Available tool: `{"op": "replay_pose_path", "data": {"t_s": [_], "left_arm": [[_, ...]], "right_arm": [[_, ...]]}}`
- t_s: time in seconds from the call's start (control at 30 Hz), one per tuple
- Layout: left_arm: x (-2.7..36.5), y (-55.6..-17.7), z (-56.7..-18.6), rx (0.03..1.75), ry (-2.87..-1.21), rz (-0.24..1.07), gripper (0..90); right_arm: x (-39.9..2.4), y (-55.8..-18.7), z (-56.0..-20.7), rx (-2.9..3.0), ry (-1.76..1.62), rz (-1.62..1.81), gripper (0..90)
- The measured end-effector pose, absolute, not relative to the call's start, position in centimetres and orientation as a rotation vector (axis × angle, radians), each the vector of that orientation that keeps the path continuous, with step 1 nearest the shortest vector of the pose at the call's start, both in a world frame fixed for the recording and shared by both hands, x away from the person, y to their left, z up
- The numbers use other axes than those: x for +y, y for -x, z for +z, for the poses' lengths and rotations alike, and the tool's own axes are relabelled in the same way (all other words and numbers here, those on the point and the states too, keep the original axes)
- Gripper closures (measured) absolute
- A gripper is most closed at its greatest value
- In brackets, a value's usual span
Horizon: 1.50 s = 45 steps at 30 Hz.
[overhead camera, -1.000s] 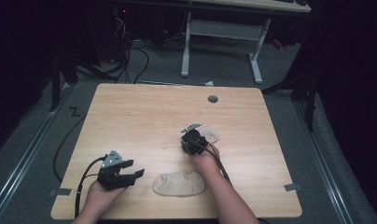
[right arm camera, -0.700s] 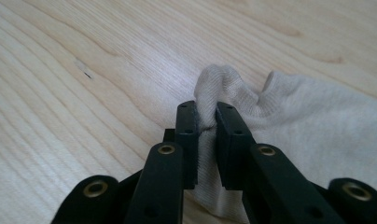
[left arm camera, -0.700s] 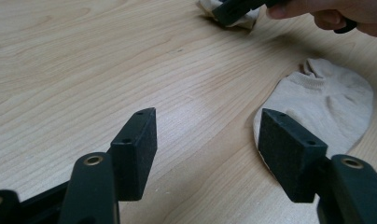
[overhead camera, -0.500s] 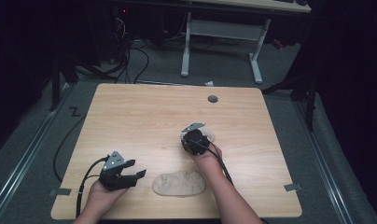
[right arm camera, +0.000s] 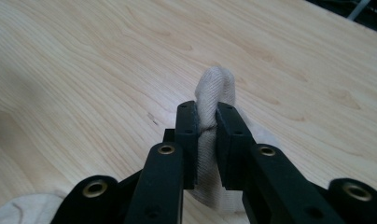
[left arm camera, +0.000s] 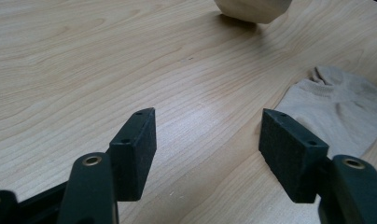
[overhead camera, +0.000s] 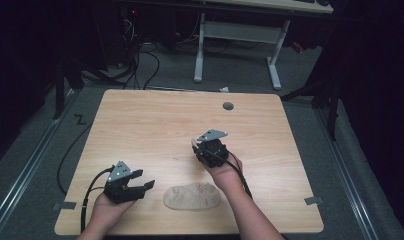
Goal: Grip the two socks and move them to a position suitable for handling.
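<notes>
Right gripper [right arm camera: 206, 140]: jaws clamped on a beige sock [right arm camera: 213, 100], fabric pinched into a fold sticking up past the pads. The jaws had just been closing a bit more, with the sock between them. In the high view, the right gripper [overhead camera: 199, 148] was seen held off the table [overhead camera: 155, 125], a little right of centre, with only a scrap of that sock [overhead camera: 194, 142] visible at its 10 o'clock edge.

Left gripper [left arm camera: 207, 154]: jaws spread wide, nothing between the pads, bare wood under them. In the high view, the left gripper [overhead camera: 140, 186] was seen low at the table's 7 o'clock area, pointing toward 3 o'clock.

A second sock [overhead camera: 192, 196] was laid flat at the near edge, around 6 o'clock, just beside the left gripper's tips and not touched. In the left gripper view, it [left arm camera: 338, 112] was seen at 2 o'clock of the jaws, with the lifted sock [left arm camera: 252, 9] at 12 o'clock.
</notes>
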<state>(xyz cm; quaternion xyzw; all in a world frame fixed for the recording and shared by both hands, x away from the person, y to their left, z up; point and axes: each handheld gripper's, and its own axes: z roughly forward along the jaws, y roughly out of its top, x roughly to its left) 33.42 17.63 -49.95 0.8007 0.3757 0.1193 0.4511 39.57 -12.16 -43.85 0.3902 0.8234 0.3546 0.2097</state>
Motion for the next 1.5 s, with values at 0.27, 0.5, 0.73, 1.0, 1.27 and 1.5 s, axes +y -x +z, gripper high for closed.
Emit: {"op": "replay_pose_path", "data": {"t_s": [0.27, 0.5, 0.73, 1.0, 1.27, 1.5], "left_arm": [[17.7, -33.7, -50.0, 0.938, -1.974, 0.3, 37.2], [17.8, -33.7, -50.0, 0.942, -1.972, 0.302, 37.2], [18.0, -33.6, -50.0, 0.942, -1.978, 0.313, 37.3], [18.0, -33.7, -50.0, 0.944, -1.981, 0.314, 37.3], [17.8, -33.5, -50.1, 0.943, -1.988, 0.31, 37.4], [17.4, -33.5, -50.3, 0.936, -2.009, 0.304, 37.3]], "right_arm": [[-10.8, -38.4, -41.5, 2.278, -1.006, 1.06, 80.6], [-9.0, -38.0, -40.8, 2.288, -0.959, 1.091, 80.6], [-5.7, -37.2, -40.7, 2.329, -0.905, 1.126, 80.5], [-3.5, -36.9, -41.0, 2.364, -0.857, 1.158, 80.3], [-4.0, -37.3, -42.2, 2.375, -0.889, 1.137, 80.1], [-5.6, -38.1, -44.1, 2.37, -0.964, 1.106, 79.8]]}}
